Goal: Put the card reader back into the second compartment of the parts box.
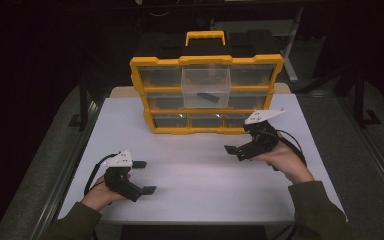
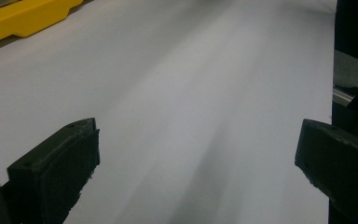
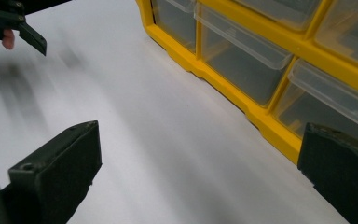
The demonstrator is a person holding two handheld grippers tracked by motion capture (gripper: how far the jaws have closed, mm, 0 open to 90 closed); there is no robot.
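A yellow organizer (image 1: 206, 95) with clear plastic drawers stands upright at the back of the white table (image 1: 195, 175). Its middle drawer (image 1: 206, 82) is pulled out toward me, and a small black part (image 1: 209, 96) lies inside it. My right gripper (image 1: 235, 152) hovers low just in front of the organizer's lower right corner, jaws open and empty. In the right gripper view the gripper (image 3: 198, 140) faces the bottom row of drawers (image 3: 242, 56). My left gripper (image 1: 145, 177) rests at the near left, open and empty, and in its own view (image 2: 198, 140) bare tabletop lies between the jaws.
The organizer's black body and yellow handle (image 1: 205, 36) rise behind the drawers. Dark floor and metal frame legs (image 1: 360, 95) surround the table. The organizer's yellow base (image 2: 23, 18) is at the top left of the left gripper view.
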